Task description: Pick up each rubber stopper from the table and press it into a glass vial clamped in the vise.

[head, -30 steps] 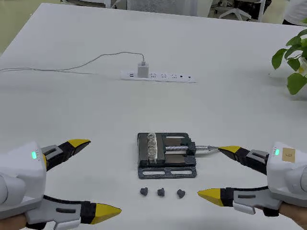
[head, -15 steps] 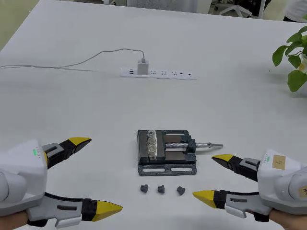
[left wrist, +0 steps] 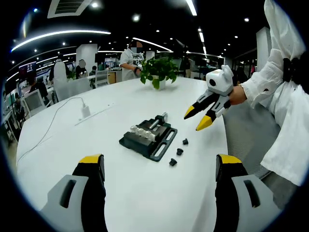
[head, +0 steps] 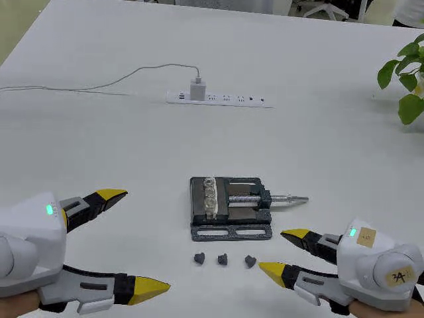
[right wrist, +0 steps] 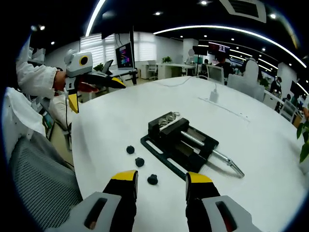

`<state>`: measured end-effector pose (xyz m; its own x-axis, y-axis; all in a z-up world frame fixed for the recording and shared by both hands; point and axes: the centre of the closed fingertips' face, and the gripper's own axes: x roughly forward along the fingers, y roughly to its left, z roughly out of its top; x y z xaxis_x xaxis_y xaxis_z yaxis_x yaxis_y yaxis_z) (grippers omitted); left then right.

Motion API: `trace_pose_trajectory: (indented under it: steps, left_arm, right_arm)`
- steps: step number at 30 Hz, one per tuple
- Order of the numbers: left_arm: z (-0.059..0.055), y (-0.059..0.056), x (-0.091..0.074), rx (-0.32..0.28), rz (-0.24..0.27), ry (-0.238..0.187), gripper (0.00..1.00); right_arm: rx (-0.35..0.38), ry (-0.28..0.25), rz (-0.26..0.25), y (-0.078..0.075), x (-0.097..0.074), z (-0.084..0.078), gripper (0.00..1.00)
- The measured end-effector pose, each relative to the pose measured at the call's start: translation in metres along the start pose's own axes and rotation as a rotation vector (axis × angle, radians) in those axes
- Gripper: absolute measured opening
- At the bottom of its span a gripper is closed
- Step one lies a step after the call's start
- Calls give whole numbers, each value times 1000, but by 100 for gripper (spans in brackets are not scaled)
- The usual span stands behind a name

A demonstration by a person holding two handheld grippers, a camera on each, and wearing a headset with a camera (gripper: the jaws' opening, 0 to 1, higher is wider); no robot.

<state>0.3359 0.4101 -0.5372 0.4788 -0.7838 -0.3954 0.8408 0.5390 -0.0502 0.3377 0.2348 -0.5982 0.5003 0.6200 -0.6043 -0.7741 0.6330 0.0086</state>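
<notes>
3 stoppers [head: 222,259] lie just beside the vise [head: 232,232]; left claw [head: 144,240] and right claw [head: 271,249] gape, empty

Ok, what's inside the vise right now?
The vise clamps three glass vials in a row, none stoppered. Their lower parts are hidden between its jaws.

Three small dark rubber stoppers [head: 223,259] lie in a row on the white table [head: 99,146], apart from one another, just in front of the black vise [head: 232,231]. Three clear glass vials [head: 210,197] stand upright in a line, clamped in the vise, mouths open.
</notes>
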Motion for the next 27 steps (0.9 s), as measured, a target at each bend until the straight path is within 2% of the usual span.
trace_pose_trajectory:
  steps: [9, 18, 27]
  left_arm:
    - [-1, -1, 1, -5, -3, 2, 95]
    - [-2, -2, 2, -11, -6, 4, 95]
    - [-2, -3, 3, -14, -10, 3, 94]
  right_arm:
    - [23, 39, -20, 11, 12, -13, 29]
    - [46, 76, -49, 13, 22, -25, 20]
    - [85, 99, -65, 15, 33, -30, 17]
